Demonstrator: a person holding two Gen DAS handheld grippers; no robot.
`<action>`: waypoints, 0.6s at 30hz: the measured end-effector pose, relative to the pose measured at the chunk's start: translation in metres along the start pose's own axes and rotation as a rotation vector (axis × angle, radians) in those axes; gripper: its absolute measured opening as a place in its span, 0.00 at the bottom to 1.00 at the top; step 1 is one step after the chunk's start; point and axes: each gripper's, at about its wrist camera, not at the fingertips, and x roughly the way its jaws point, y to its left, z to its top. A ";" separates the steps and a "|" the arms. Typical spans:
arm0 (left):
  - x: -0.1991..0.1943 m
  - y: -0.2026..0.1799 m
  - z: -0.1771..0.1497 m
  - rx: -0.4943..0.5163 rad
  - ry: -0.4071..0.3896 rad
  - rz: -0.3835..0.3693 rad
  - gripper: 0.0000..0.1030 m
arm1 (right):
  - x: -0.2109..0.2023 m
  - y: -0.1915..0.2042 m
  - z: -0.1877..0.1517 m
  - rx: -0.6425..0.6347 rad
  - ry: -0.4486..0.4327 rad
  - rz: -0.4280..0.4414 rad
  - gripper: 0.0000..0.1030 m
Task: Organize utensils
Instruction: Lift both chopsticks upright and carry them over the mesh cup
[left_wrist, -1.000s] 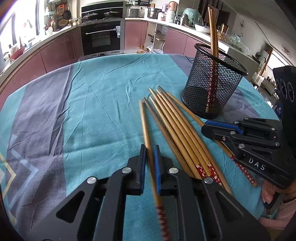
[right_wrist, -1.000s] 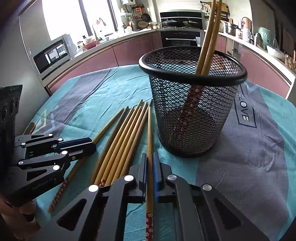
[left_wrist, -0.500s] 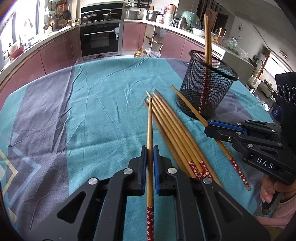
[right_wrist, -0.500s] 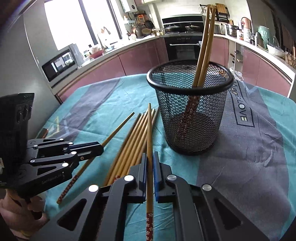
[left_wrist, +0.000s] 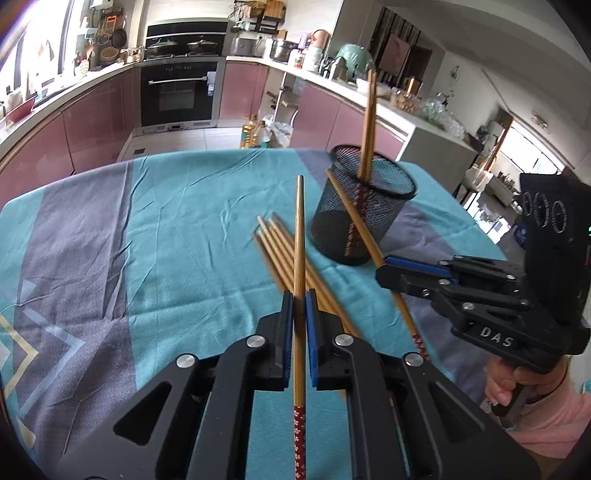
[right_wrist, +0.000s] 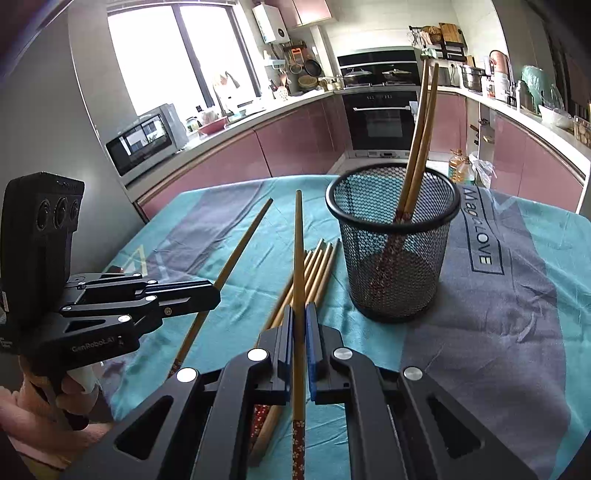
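Observation:
My left gripper (left_wrist: 299, 295) is shut on one wooden chopstick (left_wrist: 299, 236), held above the cloth with its tip pointing away. My right gripper (right_wrist: 299, 308) is likewise shut on a chopstick (right_wrist: 298, 251). Each gripper shows in the other's view: the right gripper (left_wrist: 384, 267) at the right, the left gripper (right_wrist: 214, 295) at the left, each with its stick. A black mesh cup (right_wrist: 424, 266) (left_wrist: 388, 206) stands upright ahead, holding two chopsticks (right_wrist: 421, 122). Several loose chopsticks (right_wrist: 321, 266) (left_wrist: 273, 240) lie side by side on the cloth between the grippers and the cup.
A teal and grey tablecloth (left_wrist: 166, 240) covers the round table. Beyond its far edge are pink kitchen cabinets and a black oven (left_wrist: 181, 96). A hand in a pink sleeve (left_wrist: 517, 391) holds the right gripper's handle.
Both grippers have risen, each lifting its chopstick off the cloth out of the row. The cup and loose sticks now look farther away and lower in both views.

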 end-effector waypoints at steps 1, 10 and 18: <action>-0.002 -0.001 0.001 0.001 -0.003 -0.005 0.07 | -0.001 0.000 0.001 0.000 -0.004 0.003 0.05; -0.018 -0.012 0.007 0.022 -0.036 -0.051 0.07 | -0.017 0.006 0.006 -0.013 -0.047 0.027 0.05; -0.035 -0.022 0.015 0.045 -0.073 -0.085 0.07 | -0.031 0.009 0.013 -0.027 -0.087 0.046 0.05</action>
